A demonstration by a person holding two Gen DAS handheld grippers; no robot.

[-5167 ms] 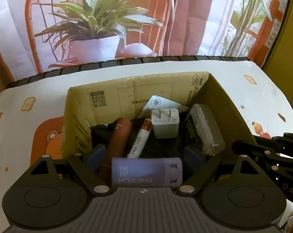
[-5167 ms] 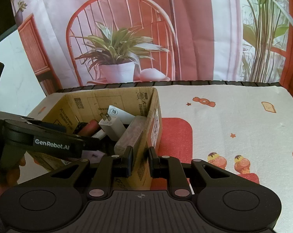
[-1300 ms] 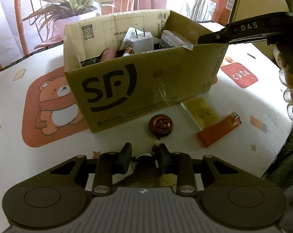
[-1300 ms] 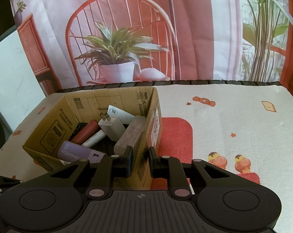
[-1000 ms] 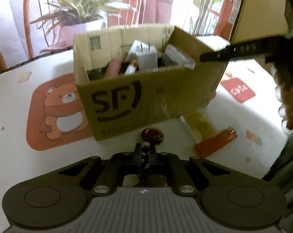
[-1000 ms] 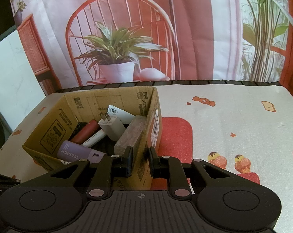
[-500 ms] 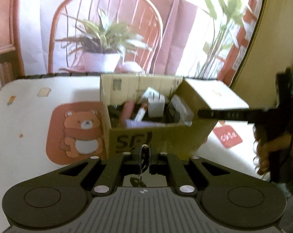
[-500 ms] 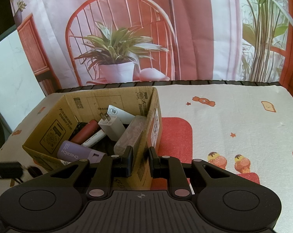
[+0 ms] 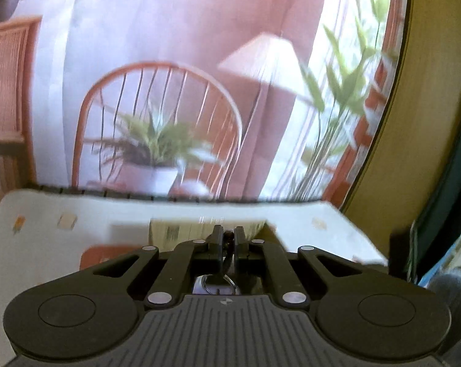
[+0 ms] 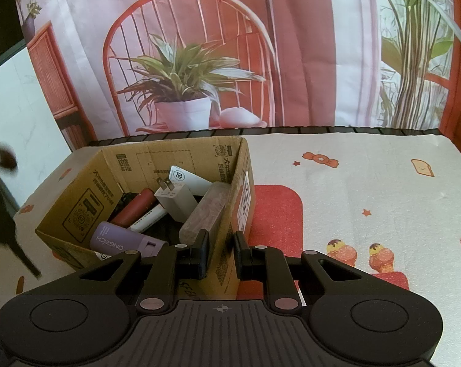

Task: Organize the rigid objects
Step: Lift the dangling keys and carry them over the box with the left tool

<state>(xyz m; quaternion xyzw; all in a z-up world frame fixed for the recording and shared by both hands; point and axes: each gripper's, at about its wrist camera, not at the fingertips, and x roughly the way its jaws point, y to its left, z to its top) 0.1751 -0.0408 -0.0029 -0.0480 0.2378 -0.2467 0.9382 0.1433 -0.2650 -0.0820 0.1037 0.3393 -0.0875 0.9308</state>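
The bench (image 10: 368, 183), under a white cloth printed with sweets and toast, carries a cardboard box (image 10: 77, 214) towards its left side, close to the near edge. The right claw (image 10: 220, 244) is clamped on the box's right wall at the near corner — one finger inside, one outside, the cardboard pinched between them. Inside the box lie a clear plastic case (image 10: 204, 211) against the right wall, a lilac tube (image 10: 120, 241) along the near wall, a dark red tube (image 10: 132, 209), a white charger plug (image 10: 175, 197) with its prongs towards the far wall, a white card (image 10: 189, 180) behind it, and a white marker (image 10: 148, 217).

The left claw (image 9: 226, 238) is held above the bench with the box's far wall just visible past its tips. It is closed tight on a key ring (image 9: 219, 283) — the ring hangs below the pinched fingers, and the view is motion-blurred.
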